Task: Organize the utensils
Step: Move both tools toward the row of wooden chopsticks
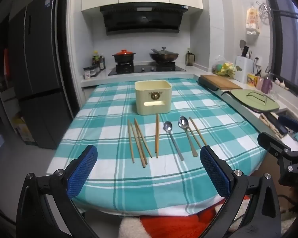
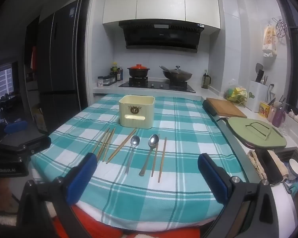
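Here, in the left wrist view, the left tongs (image 1: pixel 149 170) hang with their blue pads wide apart and nothing between them, above the near edge of the tabletop (image 1: pixel 218 107) with its teal checked cloth. The utensils lie just beyond the pads: wooden chopsticks (image 1: pixel 138 141) in a loose bunch toward the left, another pair (image 1: pixel 157 135) nearly straight in the middle, then two metal spoons (image 1: pixel 172 140) with bowls pointing away, and two more chopsticks (image 1: pixel 197 131) beside the right spoon. Farther back stands a cream bin (image 1: pixel 153 97), upright and open-topped, with a slot in its front. The right tongs (image 1: pixel 282 148) show at the right edge.

In the right wrist view, the right tongs (image 2: pixel 147 171) are likewise spread and hold nothing. The spoons (image 2: pixel 149 154) lie ahead between the pads, chopsticks (image 2: pixel 106 143) fan toward the left pad, and the bin (image 2: pixel 136 111) stands behind them.
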